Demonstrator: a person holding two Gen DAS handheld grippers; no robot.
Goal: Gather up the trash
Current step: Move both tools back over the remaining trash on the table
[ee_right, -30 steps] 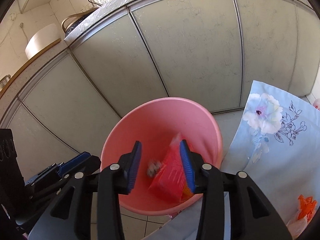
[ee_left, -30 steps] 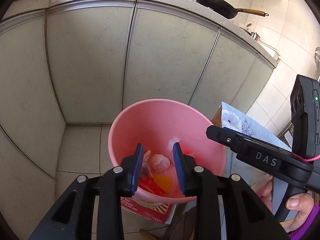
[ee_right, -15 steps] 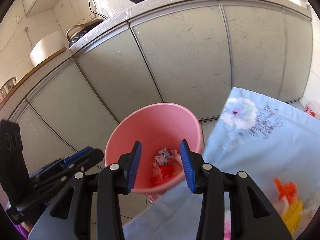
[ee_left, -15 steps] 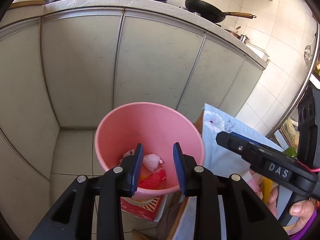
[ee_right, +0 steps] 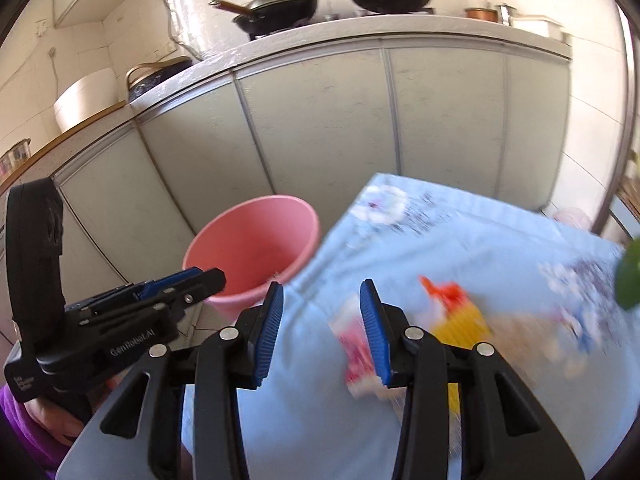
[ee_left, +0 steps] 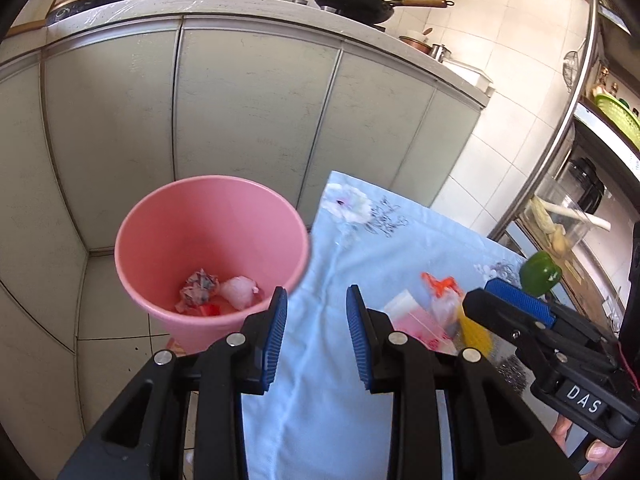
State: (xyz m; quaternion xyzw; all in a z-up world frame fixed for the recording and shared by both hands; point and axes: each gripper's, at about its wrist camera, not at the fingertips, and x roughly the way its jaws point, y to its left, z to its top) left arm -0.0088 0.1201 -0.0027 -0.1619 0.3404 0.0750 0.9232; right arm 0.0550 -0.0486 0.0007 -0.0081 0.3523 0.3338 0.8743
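Note:
A pink bin (ee_left: pixel 208 240) stands on the floor left of the table and holds a crumpled paper ball (ee_left: pixel 199 285), a whitish wad (ee_left: pixel 239 291) and a red wrapper. It shows in the right wrist view (ee_right: pixel 256 244) too. My left gripper (ee_left: pixel 316 336) is open and empty over the table's left edge. My right gripper (ee_right: pixel 322 332) is open and empty above the cloth. On the table lie a pink-and-white wrapper (ee_left: pixel 412 316), an orange scrap (ee_left: pixel 438 285) and a yellow packet (ee_left: pixel 474 330); they look blurred in the right wrist view.
A light blue floral tablecloth (ee_left: pixel 360 240) covers the table. A green pepper (ee_left: pixel 540 272) sits at its far right. Grey kitchen cabinets (ee_left: pixel 256 112) stand behind the bin, with pans (ee_left: pixel 352 2) on the counter. A shelf unit stands at the right.
Both grippers have drawn back and swung right, from over the bin to over the table. The red wrapper that hung between the right fingers a second ago now lies in the bin.

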